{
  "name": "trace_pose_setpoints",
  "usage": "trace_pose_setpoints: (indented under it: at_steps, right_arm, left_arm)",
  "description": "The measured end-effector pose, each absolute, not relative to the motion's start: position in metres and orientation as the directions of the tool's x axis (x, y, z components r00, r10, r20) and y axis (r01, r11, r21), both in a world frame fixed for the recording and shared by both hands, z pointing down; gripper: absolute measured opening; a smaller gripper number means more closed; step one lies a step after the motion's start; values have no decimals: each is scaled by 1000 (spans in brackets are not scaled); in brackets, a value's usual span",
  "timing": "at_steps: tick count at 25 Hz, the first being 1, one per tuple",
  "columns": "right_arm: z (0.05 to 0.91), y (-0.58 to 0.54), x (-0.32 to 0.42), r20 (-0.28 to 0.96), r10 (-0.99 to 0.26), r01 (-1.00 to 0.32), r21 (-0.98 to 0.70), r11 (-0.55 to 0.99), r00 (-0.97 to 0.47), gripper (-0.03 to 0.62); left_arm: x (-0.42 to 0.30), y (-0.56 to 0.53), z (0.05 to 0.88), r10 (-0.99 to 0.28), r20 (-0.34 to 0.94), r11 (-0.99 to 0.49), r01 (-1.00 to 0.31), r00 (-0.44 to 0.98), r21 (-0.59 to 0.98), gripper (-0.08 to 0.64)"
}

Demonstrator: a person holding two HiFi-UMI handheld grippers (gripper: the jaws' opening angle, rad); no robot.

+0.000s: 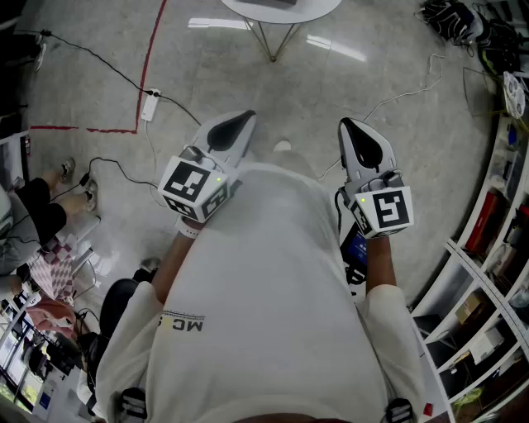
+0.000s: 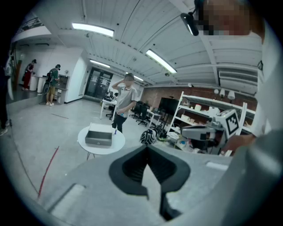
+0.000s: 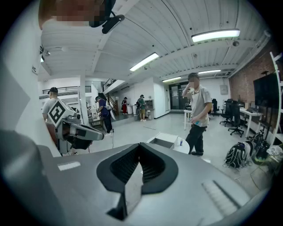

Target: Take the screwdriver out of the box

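Note:
A grey open-topped box (image 2: 99, 137) sits on a small round white table (image 2: 86, 143) some way ahead of me. The right gripper view shows the same box (image 3: 164, 142) and table (image 3: 182, 148). A small blue object (image 2: 115, 130) stands beside the box; I cannot make out a screwdriver. In the head view only the table's near rim (image 1: 248, 11) shows at the top edge. My left gripper (image 1: 240, 124) and right gripper (image 1: 350, 129) are held side by side in front of my chest, far from the table. Both have their jaws closed together with nothing between them.
A person (image 2: 124, 100) stands just behind the table. A backpack (image 2: 148, 137) lies on the floor to its right. Shelving (image 1: 488, 273) runs along my right. Cables, a power strip (image 1: 150, 105) and a red tape line (image 1: 153, 49) cross the floor on my left.

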State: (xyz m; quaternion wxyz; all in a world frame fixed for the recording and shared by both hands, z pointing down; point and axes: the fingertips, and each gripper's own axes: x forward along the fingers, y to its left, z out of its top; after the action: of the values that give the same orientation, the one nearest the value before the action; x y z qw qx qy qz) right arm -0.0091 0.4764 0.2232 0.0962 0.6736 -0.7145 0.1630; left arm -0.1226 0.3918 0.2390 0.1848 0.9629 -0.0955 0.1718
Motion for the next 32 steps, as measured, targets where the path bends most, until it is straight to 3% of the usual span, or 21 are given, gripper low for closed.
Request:
trace_pose_setpoints:
  at_steps: [8, 19, 32]
  right_arm:
    - [223, 538, 30, 349, -935, -992, -127, 23, -67, 0]
    - [226, 556, 62, 324, -944, -985, -174, 7, -63, -2]
    - [250, 331, 72, 390, -861, -945, -159, 287, -327, 41]
  left_arm:
    - [-80, 454, 231, -129, 376, -912, -259, 918, 320, 2]
    - [-67, 443, 226, -161, 401, -913, -290, 902, 287, 2]
    - [-63, 259, 265, -299, 405, -820, -450, 864, 354, 2]
